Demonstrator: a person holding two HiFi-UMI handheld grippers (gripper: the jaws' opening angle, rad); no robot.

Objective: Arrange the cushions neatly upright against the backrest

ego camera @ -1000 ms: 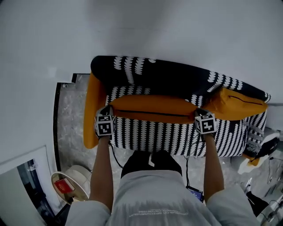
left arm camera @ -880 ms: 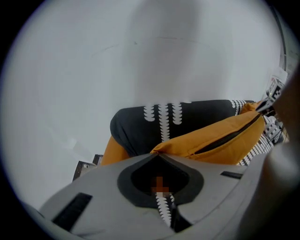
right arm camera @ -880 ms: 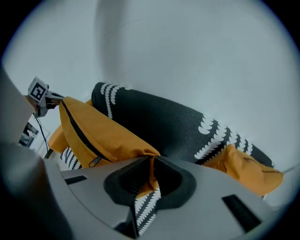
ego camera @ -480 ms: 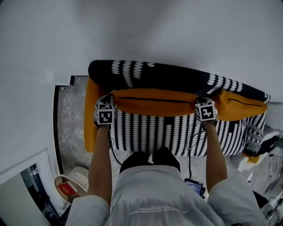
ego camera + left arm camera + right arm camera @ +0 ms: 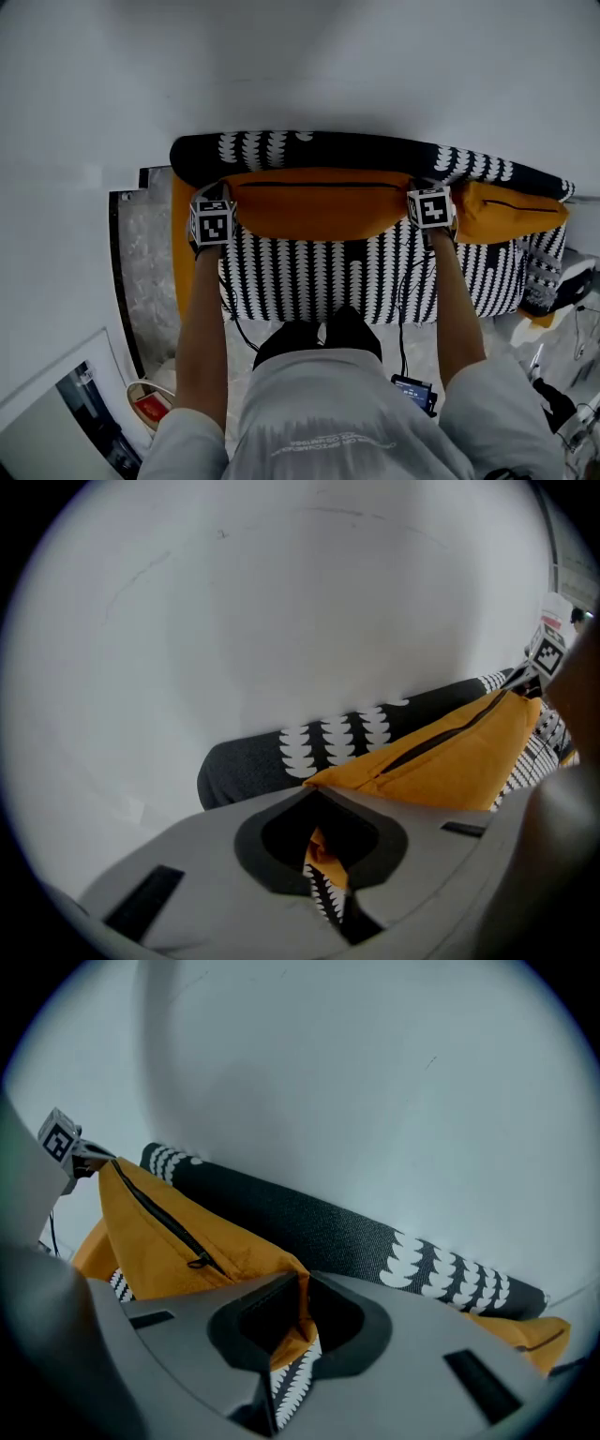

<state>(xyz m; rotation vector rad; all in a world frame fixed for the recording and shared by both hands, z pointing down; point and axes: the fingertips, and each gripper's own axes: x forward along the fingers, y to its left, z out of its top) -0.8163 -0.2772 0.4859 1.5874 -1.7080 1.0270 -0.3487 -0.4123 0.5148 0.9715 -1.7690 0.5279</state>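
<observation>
**Long orange cushion held at both ends along the sofa's back edge**

The long orange cushion (image 5: 319, 202) is lying with its long axis running from the sofa's left end toward its right, parallel to the backrest (image 5: 375, 150) and resting against it. Its zip (image 5: 319, 185) is facing up along the top edge, so the cushion is standing on its long side above the patterned seat (image 5: 319, 272).

The left gripper (image 5: 217, 202) is pinching the cushion's left corner. In its own view the jaws are nearly together, with a fold of orange cloth (and a sliver of black-and-white pattern under it) caught between them (image 5: 323, 855). The right gripper (image 5: 429, 199) is doing the same at the right corner, its jaws narrow and clamped on orange and patterned cloth (image 5: 286, 1335).

A second orange cushion (image 5: 511, 211) is leaning at the backrest's right end, just beside the right gripper.

The sofa's front edge is disappearing behind the person's arms and body. An orange piece (image 5: 180, 253) is running down the sofa's left end; I cannot tell whether it is a cushion or part of the sofa.
</observation>
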